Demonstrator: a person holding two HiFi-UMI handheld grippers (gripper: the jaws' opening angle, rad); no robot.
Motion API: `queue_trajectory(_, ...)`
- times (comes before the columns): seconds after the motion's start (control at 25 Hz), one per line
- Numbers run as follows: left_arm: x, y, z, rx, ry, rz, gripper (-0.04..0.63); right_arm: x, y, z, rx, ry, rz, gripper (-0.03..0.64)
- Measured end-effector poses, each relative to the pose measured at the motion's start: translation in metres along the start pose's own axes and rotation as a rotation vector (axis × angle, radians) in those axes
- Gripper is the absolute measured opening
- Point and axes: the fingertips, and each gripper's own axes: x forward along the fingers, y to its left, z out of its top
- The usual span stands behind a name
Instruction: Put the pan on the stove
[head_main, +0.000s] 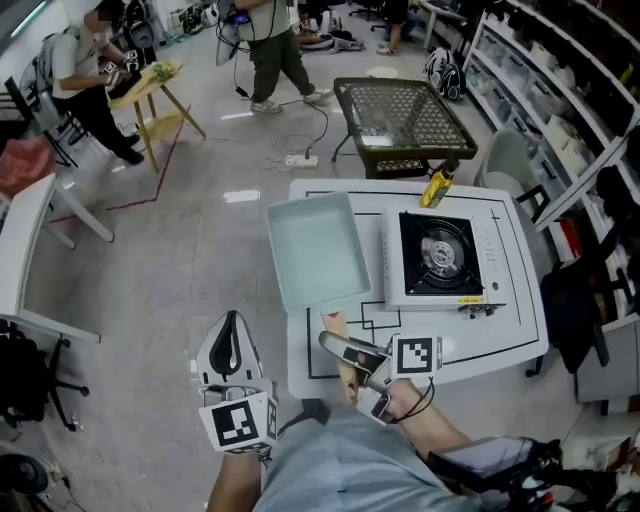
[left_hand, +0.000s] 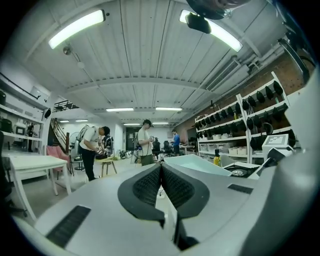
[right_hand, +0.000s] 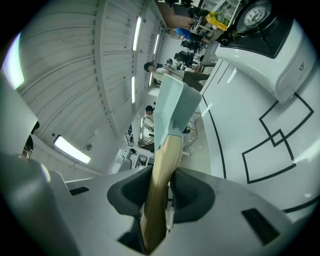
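- A pale teal rectangular pan with a light wooden handle is over the left part of a white table marked with black lines. The pan's left side juts past the table's left edge.
- The pan is just left of the stove and not on it. No view shows whether its base touches the tabletop.
- A white portable gas stove with a black burner top sits on the right half of the table. Its control side faces the table's right edge.
- The right gripper is at the table's near edge. In the right gripper view the right gripper has its two dark pads pinching the wooden handle from both sides. The pan extends away beyond them, and the stove is at the upper right.
- The left gripper hangs over the floor, off the table's near left corner and apart from the pan.
- In the left gripper view the left gripper has its ribbed pads pressed together with nothing between them. The pan and stove appear beyond it to the right.
- A yellow can lies at the table's far edge, behind the stove.
- A black mesh-topped table stands beyond the white table.
- Two people stand further back in the room, one at a small wooden stand.
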Motion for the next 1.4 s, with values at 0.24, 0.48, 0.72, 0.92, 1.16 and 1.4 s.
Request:
queue_trajectory(0.24,0.024,-0.018,-0.006,0.006,0.001,-0.049,0.018,-0.009,-0.023,0.013,0.016,-0.024,-0.057,0.13)
queue_trajectory(0.48,0.048,-0.056,-0.009,0.01,0.018,-0.09,0.018,-0.032,-0.033,0.038,0.021,-0.045,-0.066,0.13)
queue_trajectory(0.72,0.068,-0.108,-0.004,0.005,0.018,-0.138,0.018,-0.075,-0.041,0.071,0.03,-0.092,-0.081,0.13)
queue_trajectory(0.92,0.08,-0.156,-0.003,0.0,0.023,-0.181,0.018,-0.122,-0.051,0.098,0.034,-0.144,-0.106,0.13)
queue_trajectory(1.16,0.087,-0.208,-0.006,-0.005,0.028,-0.227,0.018,-0.177,-0.066,0.124,0.039,-0.206,-0.129,0.13)
queue_trajectory(1.4,0.096,-0.247,-0.009,-0.029,0.029,-0.246,0.018,-0.217,-0.073,0.144,0.006,-0.234,-0.125,0.13)
